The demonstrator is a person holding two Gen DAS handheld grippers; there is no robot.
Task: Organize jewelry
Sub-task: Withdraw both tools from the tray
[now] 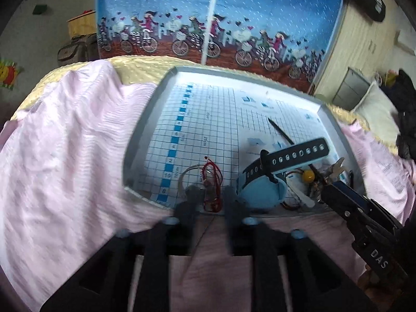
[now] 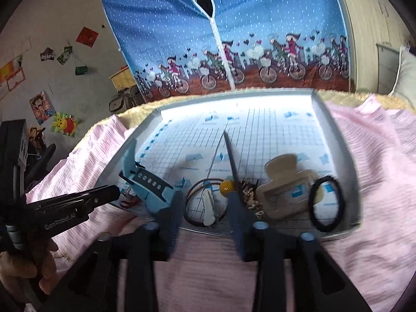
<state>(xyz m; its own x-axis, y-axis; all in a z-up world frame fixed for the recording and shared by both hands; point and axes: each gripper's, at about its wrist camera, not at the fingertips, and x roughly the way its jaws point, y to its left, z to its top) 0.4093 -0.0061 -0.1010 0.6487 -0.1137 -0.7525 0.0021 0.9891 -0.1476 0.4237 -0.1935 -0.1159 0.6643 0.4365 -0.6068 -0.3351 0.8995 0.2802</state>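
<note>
A shallow grey tray (image 2: 345,156) with a blue grid sheet is lying on a pink blanket (image 2: 377,182) spread over a bed, and the jewelry is gathering along its near edge. The left gripper (image 1: 209,197) is hovering at the tray's near rim with its jaws spread, one finger on each side of a red string bracelet (image 1: 213,179) that is lying next to a thin clear bangle (image 1: 186,175); nothing is being pinched. Just to the right, a blue watch (image 1: 262,189) with a dark holed strap is sitting on the tray floor. The right gripper (image 2: 205,208) is also hanging at the near rim with its jaws wide apart, framing a brown hair tie (image 2: 193,202), a white clip (image 2: 209,208) and a yellow bead (image 2: 225,186). A black pointed stick (image 2: 230,153) is lying across the grid. Further right, a beige claw clip (image 2: 283,189) is resting beside a black hair tie (image 2: 327,202), and a small gold tangle (image 2: 249,189) is sitting near the clip. A hand (image 2: 23,267) is gripping the left tool's handle
</note>
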